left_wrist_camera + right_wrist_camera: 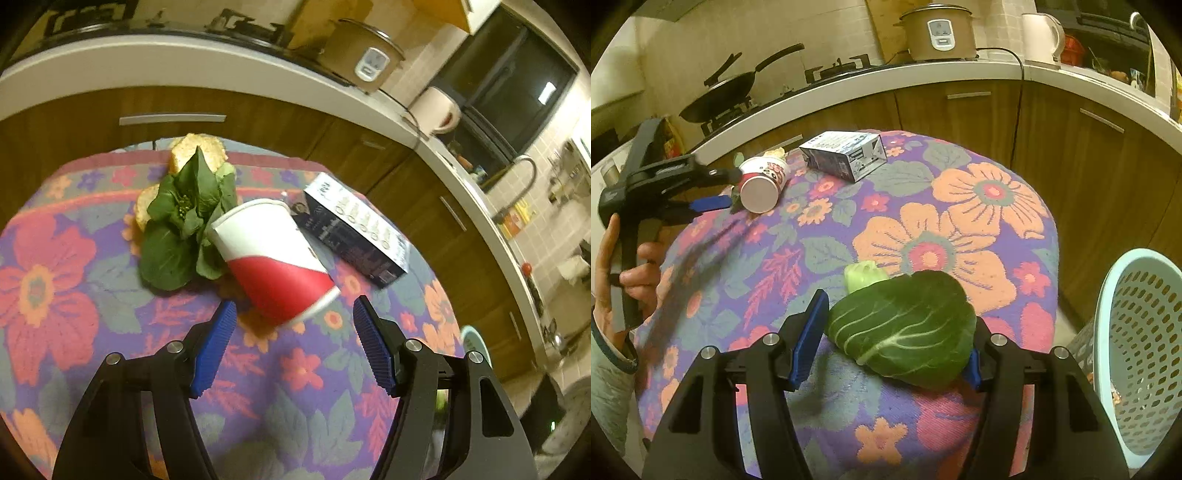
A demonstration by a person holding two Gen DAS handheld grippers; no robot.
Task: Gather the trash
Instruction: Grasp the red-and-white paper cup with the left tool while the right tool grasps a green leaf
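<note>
progress: early, cup (275,258), box (356,229), greens (184,221) and leaf (905,328) all lie on the table (960,206) | left gripper (291,347): jaws apart, empty, just short of cup | right gripper (897,343): jaws apart around near leaf, grip unclear | basket (1141,350): right, nearly empty

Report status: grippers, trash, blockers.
Left gripper open, at tipped paper cup. Right gripper open around cabbage leaf. Basket right. Nothing blocking.

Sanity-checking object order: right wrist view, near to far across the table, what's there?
Right gripper → green leaf → pale stem piece → paper cup → carton.
</note>
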